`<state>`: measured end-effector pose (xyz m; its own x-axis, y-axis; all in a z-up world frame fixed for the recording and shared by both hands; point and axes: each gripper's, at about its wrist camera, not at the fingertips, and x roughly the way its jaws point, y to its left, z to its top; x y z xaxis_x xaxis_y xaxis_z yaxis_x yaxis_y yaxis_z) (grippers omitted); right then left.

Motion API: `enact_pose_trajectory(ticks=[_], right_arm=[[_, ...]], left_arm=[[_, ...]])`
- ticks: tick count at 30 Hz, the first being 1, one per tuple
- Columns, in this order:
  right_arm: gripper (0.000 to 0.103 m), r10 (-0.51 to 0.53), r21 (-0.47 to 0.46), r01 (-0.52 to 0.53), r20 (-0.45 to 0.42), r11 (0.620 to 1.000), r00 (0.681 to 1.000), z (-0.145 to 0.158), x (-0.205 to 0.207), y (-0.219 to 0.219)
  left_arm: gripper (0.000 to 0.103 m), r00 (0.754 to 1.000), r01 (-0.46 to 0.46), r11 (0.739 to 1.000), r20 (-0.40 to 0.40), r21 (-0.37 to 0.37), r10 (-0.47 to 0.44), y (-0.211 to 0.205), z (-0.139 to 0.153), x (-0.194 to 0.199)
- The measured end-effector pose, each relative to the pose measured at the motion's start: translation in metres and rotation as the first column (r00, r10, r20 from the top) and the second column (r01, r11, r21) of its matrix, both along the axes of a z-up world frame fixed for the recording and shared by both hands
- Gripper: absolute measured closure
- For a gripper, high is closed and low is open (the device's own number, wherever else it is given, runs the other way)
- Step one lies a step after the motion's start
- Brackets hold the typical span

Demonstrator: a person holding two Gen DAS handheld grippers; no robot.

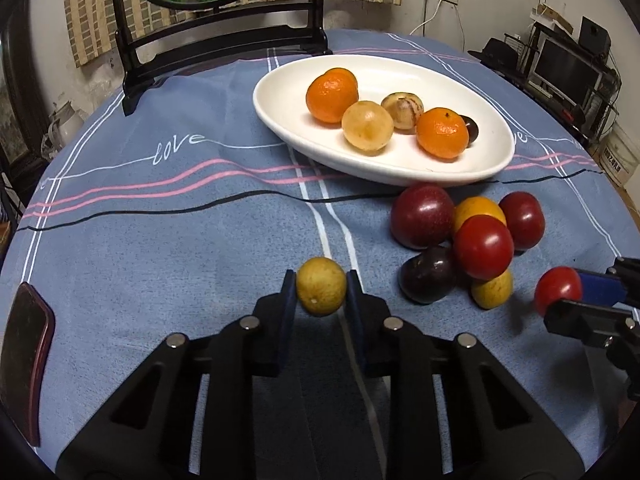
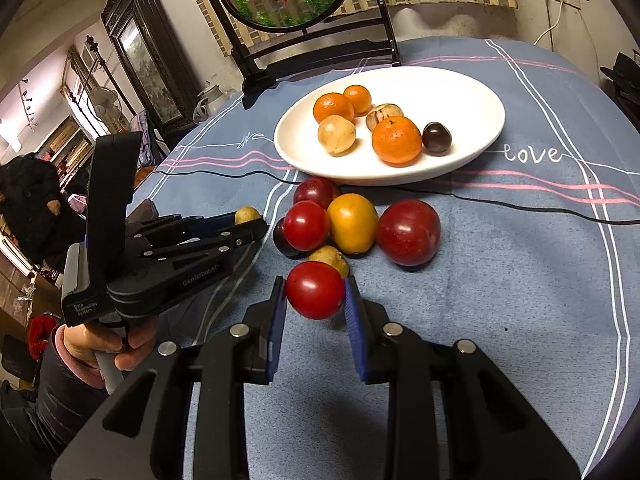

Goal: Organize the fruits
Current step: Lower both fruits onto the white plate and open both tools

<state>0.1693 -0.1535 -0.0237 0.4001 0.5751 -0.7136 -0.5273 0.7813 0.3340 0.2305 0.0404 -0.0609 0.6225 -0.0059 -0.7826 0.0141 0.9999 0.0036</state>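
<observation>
- Between the left gripper point(image 1: 321, 286) pads we hold a small yellow fruit point(image 1: 321, 286), jaws pinching its widest part, just above the cloth point(image 1: 160, 240), left of the pile point(image 1: 468, 236)
- Near right of the pile, the right gripper point(image 2: 315, 290) has a red tomato point(image 2: 315, 290) squeezed across its middle, jaws narrowed onto it
- We judge both light, smooth and round, so apt to slip; the tomato is soft and bruises, so a gentle grip at the middle suits
- Beyond the pile, the plate point(image 2: 472, 96) already carries oranges and smaller fruit, with bare room on its right side
</observation>
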Motion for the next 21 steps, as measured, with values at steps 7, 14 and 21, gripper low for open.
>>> enact_pose_trajectory(ticks=[7, 14, 21], right_arm=[[0.074, -0.017, 0.008, 0.016, 0.019, 1.0, 1.0, 0.004, 0.001, -0.003], [0.074, -0.038, 0.02, 0.036, 0.099, 0.999, 0.994, 0.017, 0.016, -0.006], [0.074, -0.177, 0.051, 0.17, 0.165, 0.984, 0.97, 0.035, 0.085, -0.014]], left_arm=[[0.078, 0.999, -0.022, 0.999, 0.029, -0.041, 0.023, 0.007, 0.008, -0.004], [0.078, 0.991, -0.058, 0.987, 0.107, -0.149, 0.074, 0.014, 0.037, 0.004], [0.078, 0.982, -0.055, 0.986, 0.171, -0.16, 0.082, -0.003, 0.066, 0.06]])
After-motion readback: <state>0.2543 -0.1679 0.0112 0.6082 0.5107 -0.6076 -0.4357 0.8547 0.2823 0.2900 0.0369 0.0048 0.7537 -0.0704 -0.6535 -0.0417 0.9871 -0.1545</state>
